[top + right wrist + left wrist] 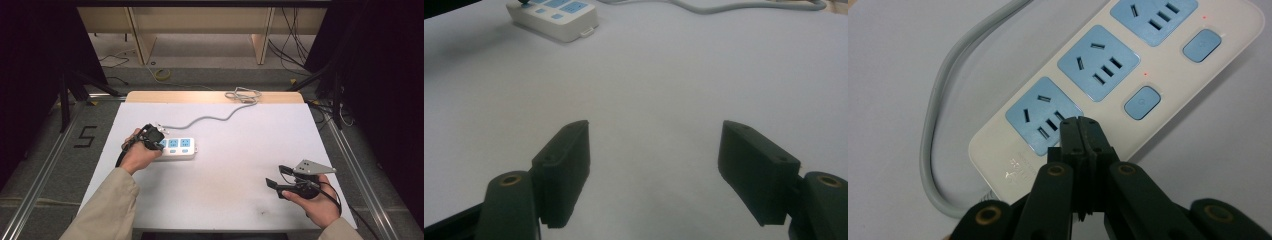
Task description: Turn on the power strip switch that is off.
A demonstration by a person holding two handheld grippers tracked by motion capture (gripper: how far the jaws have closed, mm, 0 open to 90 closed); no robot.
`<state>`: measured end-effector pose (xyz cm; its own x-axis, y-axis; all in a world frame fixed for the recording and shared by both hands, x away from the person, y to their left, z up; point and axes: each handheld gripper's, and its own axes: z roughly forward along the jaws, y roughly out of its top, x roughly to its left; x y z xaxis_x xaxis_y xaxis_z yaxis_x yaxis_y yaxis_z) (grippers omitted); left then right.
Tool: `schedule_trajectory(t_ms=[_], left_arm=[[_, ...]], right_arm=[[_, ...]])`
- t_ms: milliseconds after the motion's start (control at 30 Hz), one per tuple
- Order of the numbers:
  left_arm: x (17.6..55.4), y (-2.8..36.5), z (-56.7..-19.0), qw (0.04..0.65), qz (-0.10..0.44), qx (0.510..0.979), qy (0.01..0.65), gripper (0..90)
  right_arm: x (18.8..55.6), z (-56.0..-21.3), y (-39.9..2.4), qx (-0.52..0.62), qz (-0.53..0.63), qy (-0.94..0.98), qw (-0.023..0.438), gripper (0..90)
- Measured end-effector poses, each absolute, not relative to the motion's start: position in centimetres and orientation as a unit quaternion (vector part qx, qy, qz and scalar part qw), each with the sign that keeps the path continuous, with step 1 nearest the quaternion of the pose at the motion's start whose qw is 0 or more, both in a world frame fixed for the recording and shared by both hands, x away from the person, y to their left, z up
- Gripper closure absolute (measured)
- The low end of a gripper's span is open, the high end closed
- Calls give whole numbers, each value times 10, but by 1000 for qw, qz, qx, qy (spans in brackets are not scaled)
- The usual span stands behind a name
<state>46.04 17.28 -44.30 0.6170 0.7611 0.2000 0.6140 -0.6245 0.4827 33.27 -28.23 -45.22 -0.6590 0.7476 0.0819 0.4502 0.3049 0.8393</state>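
A white power strip (180, 148) with three blue sockets lies left of the table's middle. Its grey cable (210, 119) runs to a coil at the far edge. My left gripper (160, 141) is shut and empty, with its tips down on the strip's left end. In the left gripper view the shut tips (1079, 124) rest on the power strip (1158, 125) beside the nearest socket (1040, 117), where that socket's switch would be. The other two switches (1142, 102) show small red lights. My right gripper (277, 176) is held open and empty near the front right, far from the strip.
The white table top (240, 150) has a wooden strip along its far edge. In the right gripper view bare table lies between the open right gripper (654, 150) jaws, with the power strip (556, 17) far off at top left. Floor cables and dark stands surround the table.
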Motion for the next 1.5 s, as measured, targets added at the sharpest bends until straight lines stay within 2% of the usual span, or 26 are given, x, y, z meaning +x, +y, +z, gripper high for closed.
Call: schedule_trajectory(t_ms=[1067, 1500], left_arm=[[458, 169, -447, 173, 207, 886, 378, 900], [459, 173, -447, 188, 199, 880, 387, 899]], right_arm=[[332, -452, -282, 378, 451, 791, 165, 296], [333, -453, -282, 378, 450, 792, 164, 296]])
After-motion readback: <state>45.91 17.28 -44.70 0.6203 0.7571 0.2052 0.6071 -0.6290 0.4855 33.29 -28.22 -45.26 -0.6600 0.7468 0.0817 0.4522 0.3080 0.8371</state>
